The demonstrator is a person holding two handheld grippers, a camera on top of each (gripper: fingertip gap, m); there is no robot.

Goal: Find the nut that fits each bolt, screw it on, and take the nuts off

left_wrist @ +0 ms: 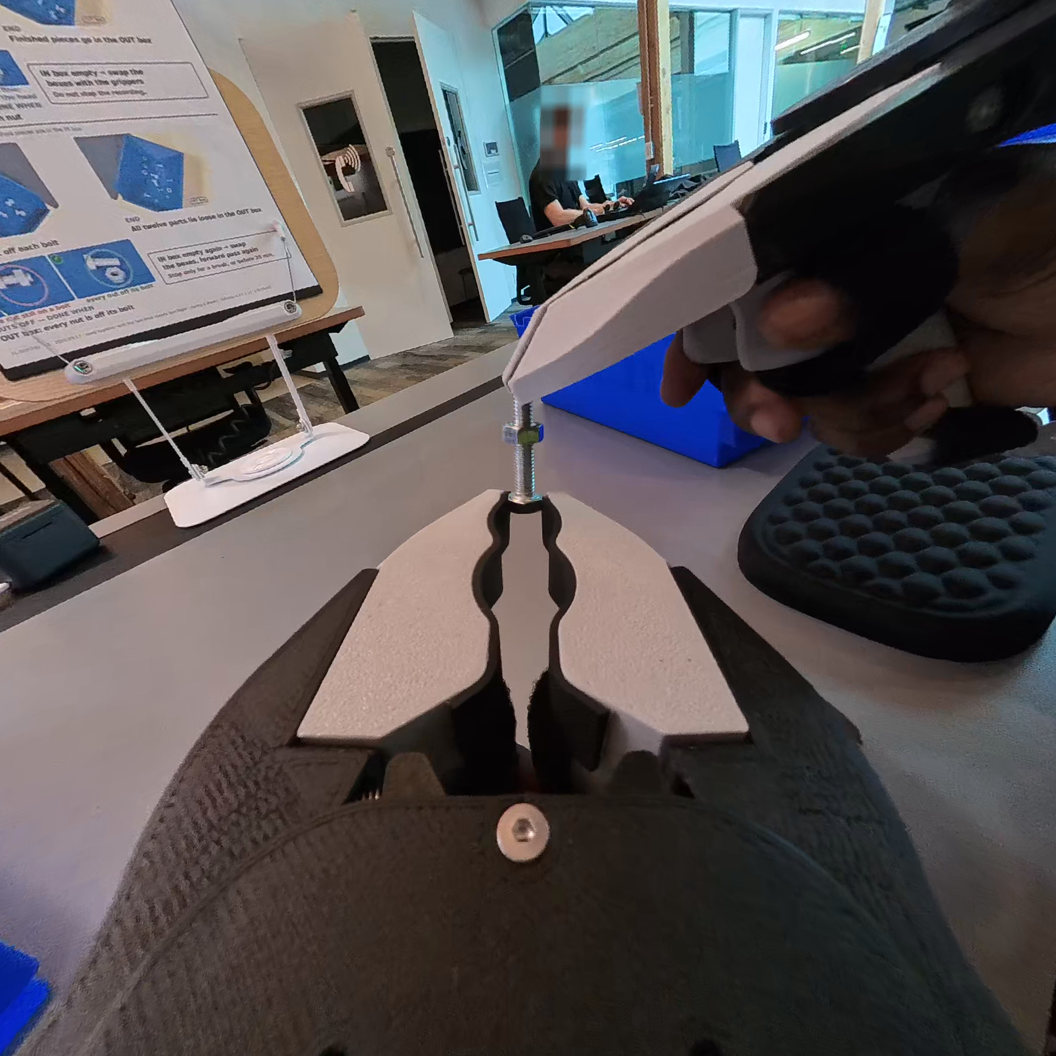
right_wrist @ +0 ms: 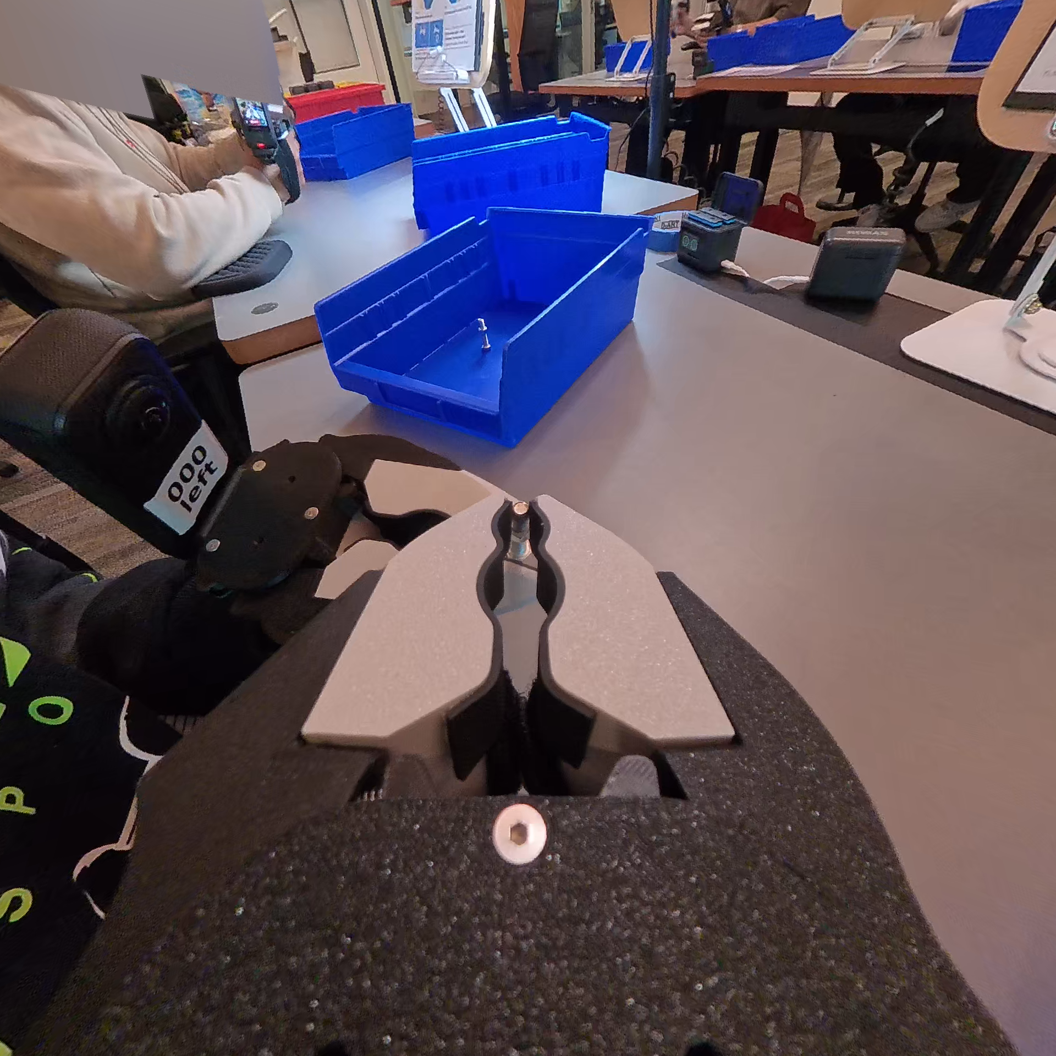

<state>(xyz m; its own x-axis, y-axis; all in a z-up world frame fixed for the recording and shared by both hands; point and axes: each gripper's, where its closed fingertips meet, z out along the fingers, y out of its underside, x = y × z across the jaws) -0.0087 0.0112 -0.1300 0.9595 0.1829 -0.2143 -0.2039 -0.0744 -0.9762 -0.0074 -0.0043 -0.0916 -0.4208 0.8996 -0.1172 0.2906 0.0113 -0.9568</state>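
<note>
At the centre of the left wrist view, the left hand-held gripper is closed narrow on the hexagonal head of a silver threaded steel bolt, its pale fingertips pressing the head from both sides. The bolt stands upright from there, and its upper threaded end is pinched by the right hand-held gripper, which comes down from the upper right of that frame; in the right wrist view the same bolt end shows gripped between that gripper's tips. A small silver hexagonal nut sits on the thread between the two grips, nearer the top. Holding both ends likely steadies the bolt so one hand can take over while the other frees the nut, but the upper grip blocks the nut's way off the thread. Around them lies the grey table. A blue plastic bin sits in the upper middle of the right view with another bolt and nut inside. A black dimpled arm rest pad lies at the right of the left view, and a tilted instruction board on a white stand at its upper left.
</note>
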